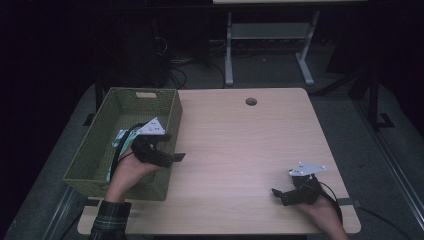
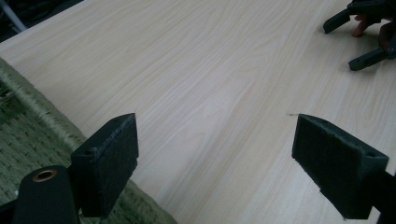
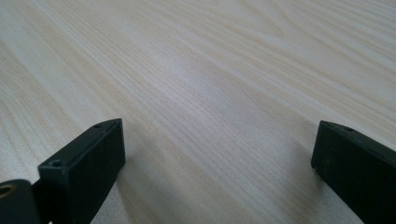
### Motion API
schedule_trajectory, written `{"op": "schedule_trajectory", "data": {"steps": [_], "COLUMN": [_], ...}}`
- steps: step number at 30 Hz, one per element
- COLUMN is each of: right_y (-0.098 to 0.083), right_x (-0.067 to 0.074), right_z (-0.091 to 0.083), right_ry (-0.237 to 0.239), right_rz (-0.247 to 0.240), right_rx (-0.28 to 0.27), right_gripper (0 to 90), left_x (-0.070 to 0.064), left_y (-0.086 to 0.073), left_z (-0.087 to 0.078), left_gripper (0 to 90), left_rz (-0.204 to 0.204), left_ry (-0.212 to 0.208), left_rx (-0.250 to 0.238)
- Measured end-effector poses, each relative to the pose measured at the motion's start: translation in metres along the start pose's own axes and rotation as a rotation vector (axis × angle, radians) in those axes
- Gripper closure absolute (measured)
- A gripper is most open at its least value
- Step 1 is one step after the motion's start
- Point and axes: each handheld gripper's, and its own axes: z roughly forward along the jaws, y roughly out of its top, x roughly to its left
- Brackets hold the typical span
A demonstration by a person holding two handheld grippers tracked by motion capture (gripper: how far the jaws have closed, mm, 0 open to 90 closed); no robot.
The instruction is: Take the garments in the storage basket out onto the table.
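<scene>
While the left claw [image 1: 176, 157] hangs over the near right rim of the green woven basket [image 1: 107, 107], jaws apart and holding nothing, the basket lies directly beneath and to its left, long axis running away from the person. The right claw [image 1: 278, 194], also apart and empty, sits low over the near right of the worktop [image 1: 240, 150], well apart from the basket, so the left hand is nearer. Pale bare wood lies between them; the room beyond is dark, with a second table's legs [image 1: 229, 55] behind.

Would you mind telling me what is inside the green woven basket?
Inside the green woven basket, something pale and flat lies beside the left gripper. The hand and gripper cover most of it, so I cannot identify it.
</scene>
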Motion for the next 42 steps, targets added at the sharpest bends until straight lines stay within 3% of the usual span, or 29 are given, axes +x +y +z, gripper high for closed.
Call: {"op": "schedule_trajectory", "data": {"steps": [20,42], "right_y": [0.0,0.0], "right_x": [0.0,0.0], "right_z": [0.0,0.0], "right_ry": [0.0,0.0], "right_rz": [0.0,0.0], "right_rx": [0.0,0.0], "right_gripper": [2.6,2.6], "left_x": [0.025,0.062], "left_y": [-0.018,-0.045], "left_z": [-0.02,-0.035], "left_gripper": [14.4,17.0], "left_rz": [-0.065,-0.103], "left_ry": [0.067,0.16], "left_rx": [-0.013,0.028]}}
